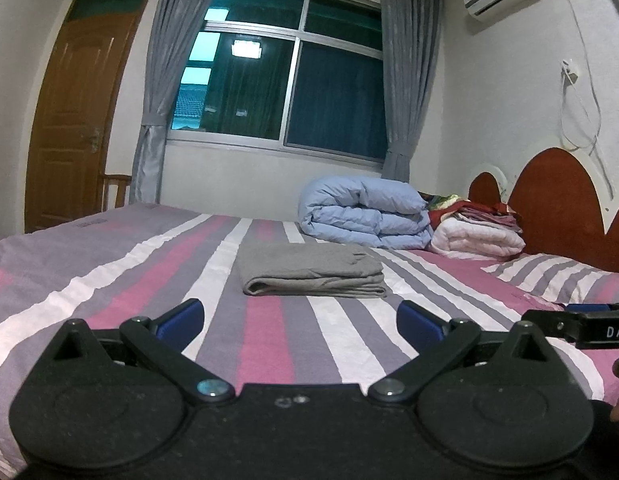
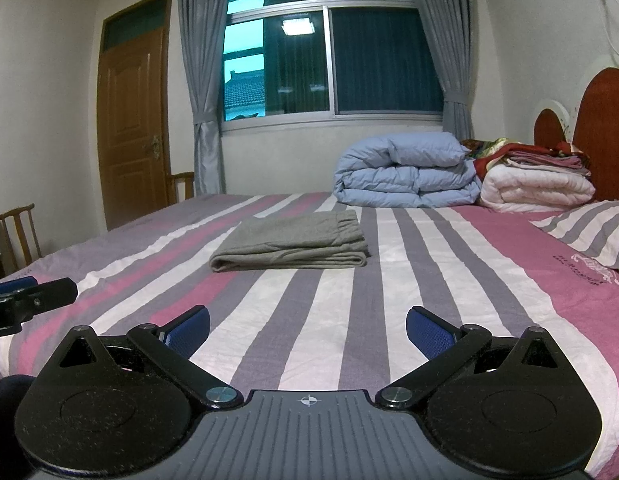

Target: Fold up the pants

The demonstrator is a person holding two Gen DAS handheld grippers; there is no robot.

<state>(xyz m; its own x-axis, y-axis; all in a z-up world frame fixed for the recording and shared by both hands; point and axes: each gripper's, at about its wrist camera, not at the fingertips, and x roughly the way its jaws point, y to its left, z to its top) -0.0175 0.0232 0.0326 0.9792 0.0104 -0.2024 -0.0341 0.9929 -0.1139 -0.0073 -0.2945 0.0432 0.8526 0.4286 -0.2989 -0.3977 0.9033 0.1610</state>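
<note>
White-walled bedroom: striped bed (image 2: 389, 280), curtained window (image 2: 329, 60), wooden door (image 2: 133, 120).

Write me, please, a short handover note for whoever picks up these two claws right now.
Left claw: open, empty, held above the striped bed, short of the pants.
Right claw: open, empty, alongside the left one, also short of the pants.
Pants: grey, lying in a neat folded stack mid-bed, touching neither claw.
Behind them: a blue quilt and a white quilt by the headboard.
Done: the fold looks complete.
Left: probably nothing but a check of the edges; perhaps tidy the waistband end.
</note>
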